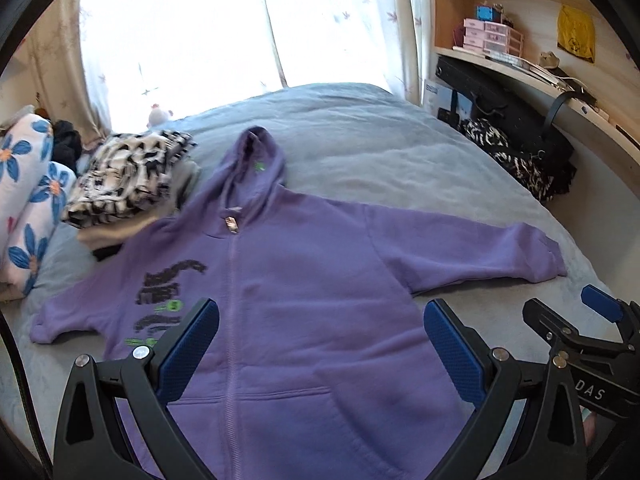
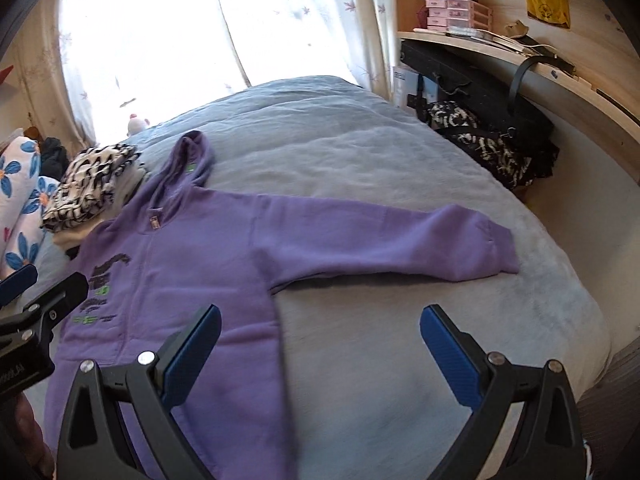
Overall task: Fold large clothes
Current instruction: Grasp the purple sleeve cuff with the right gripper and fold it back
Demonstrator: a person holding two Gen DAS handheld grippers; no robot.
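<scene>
A purple zip hoodie point(image 1: 304, 280) point(image 2: 188, 264) lies spread flat, front up, on the grey bedspread point(image 1: 360, 152) point(image 2: 360, 168), hood away from me and both sleeves stretched out sideways. Black and green print marks its left chest. My left gripper point(image 1: 320, 320) hovers open above the hoodie's middle, nothing between its blue pads. My right gripper point(image 2: 320, 328) is open too, over the hoodie's right edge and the bare bedspread below the right sleeve point(image 2: 400, 236). Each gripper shows at the edge of the other's view, the right gripper point(image 1: 568, 316) and the left gripper point(image 2: 44, 284).
A folded black-and-white patterned garment point(image 1: 128, 176) point(image 2: 88, 184) sits on a small stack by the hoodie's left shoulder. Floral pillows point(image 1: 28, 196) lie at the far left. A black bag and patterned cloth point(image 1: 516, 148) point(image 2: 488, 140) rest against the wooden shelf unit on the right. Curtains hang behind the bed.
</scene>
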